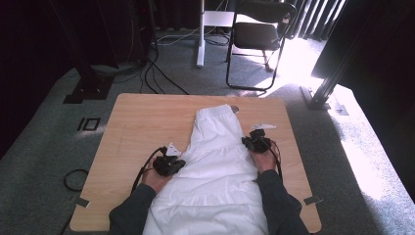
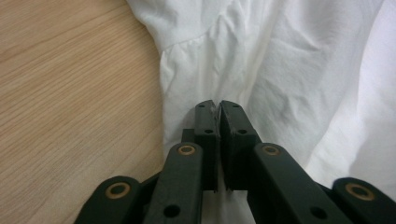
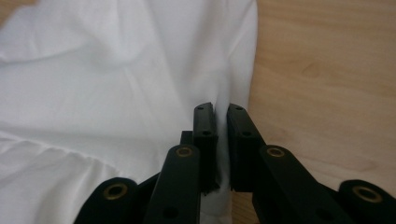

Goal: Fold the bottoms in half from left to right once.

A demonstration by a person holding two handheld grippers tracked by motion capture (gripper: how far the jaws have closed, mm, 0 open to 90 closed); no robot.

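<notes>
A soft, wrinkled white garment (image 1: pixel 215 166) lies on the wooden table (image 1: pixel 142 122); the left gripper (image 2: pixel 217 105) and right gripper (image 3: pixel 222 108) each pinch its cloth edge.

A light wooden counter (image 1: pixel 137 127) with rounded corners stands on grey carpet (image 1: pixel 44 147). Strips of tape (image 1: pixel 82 201) mark its near left and near right (image 1: pixel 313 199) corners. Beyond its far edge a black folding chair (image 1: pixel 257 36) stands on the carpet, just beside a white post (image 1: pixel 200 34) rising from a white base. Black cables (image 1: pixel 156 73) trail across the floor to the left of the post, and a cable loop (image 1: pixel 74 179) lies by the counter's left side. Bright sunlight (image 1: pixel 362 161) falls across the carpet on the right, next to a dark metal frame leg (image 1: pixel 330 83).
</notes>
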